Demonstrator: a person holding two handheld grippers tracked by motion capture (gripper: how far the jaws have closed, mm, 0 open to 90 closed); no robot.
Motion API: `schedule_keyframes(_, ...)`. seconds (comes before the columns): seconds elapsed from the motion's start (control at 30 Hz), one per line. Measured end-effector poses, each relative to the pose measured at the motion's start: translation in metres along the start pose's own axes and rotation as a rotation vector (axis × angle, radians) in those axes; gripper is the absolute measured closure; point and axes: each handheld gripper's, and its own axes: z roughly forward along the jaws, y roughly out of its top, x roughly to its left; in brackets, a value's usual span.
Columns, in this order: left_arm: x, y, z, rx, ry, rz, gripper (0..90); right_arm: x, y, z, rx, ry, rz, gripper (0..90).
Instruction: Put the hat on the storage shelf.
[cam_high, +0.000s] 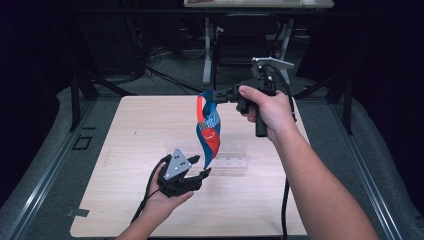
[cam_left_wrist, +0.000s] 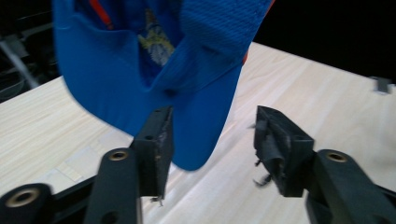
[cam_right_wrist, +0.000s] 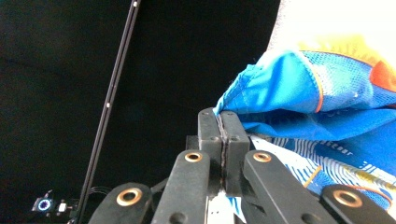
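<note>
Above the middle of the worktop (cam_high: 130, 150) hangs a blue and orange garment (cam_high: 208, 127), a limp piece of mesh fabric with white print on it. Its long axis runs nearly straight up and down, the top edge pinched high and the lower end pointing down toward the wood, just short of touching it as far as the high view tells. A clear plastic rack (cam_high: 230, 152) lies on the wood behind the lower end.

The right gripper (cam_high: 216, 95) holds the garment's top edge: in the right gripper view its fingers (cam_right_wrist: 210, 135) are pressed flat together with a seam of blue cloth (cam_right_wrist: 299, 98) caught between them (no gap shows at the tips). The left gripper (cam_high: 202, 172) sits low beside the hanging end. In the left gripper view its fingers (cam_left_wrist: 156, 140) are spread wide, and the rounded blue bottom of the garment (cam_left_wrist: 187, 102) hangs in front of them, over the left finger and partly into the gap; whether cloth touches a finger cannot be told.

The right hand (cam_high: 267, 107) is raised well over the far half of the worktop, forearm slanting up from the bottom right, the gripper pointing leftward. The left hand (cam_high: 162, 197) rests low near the front edge, palm up under its gripper, which points toward the garment.
</note>
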Motion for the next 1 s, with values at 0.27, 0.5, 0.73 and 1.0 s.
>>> schedule_keyframes(0.27, 0.002, 0.002, 0.012, 0.046, 0.091, 0.049, 81.0, 0.001, 0.000, 0.009, 0.004, 0.013, -0.005, 89.9)
schedule_keyframes(0.5, 0.018, -0.003, 0.005, 0.014, 0.097, 0.028, 88.0, -0.002, -0.002, 0.010, 0.005, 0.015, -0.006, 89.9)
schedule_keyframes(0.73, 0.033, -0.010, 0.006, 0.003, 0.048, -0.051, 88.1, -0.010, -0.002, 0.017, 0.018, 0.002, 0.000, 89.9)
schedule_keyframes(1.0, 0.034, -0.016, 0.014, 0.018, 0.030, -0.064, 88.1, -0.020, -0.005, 0.024, 0.028, -0.015, 0.012, 89.8)
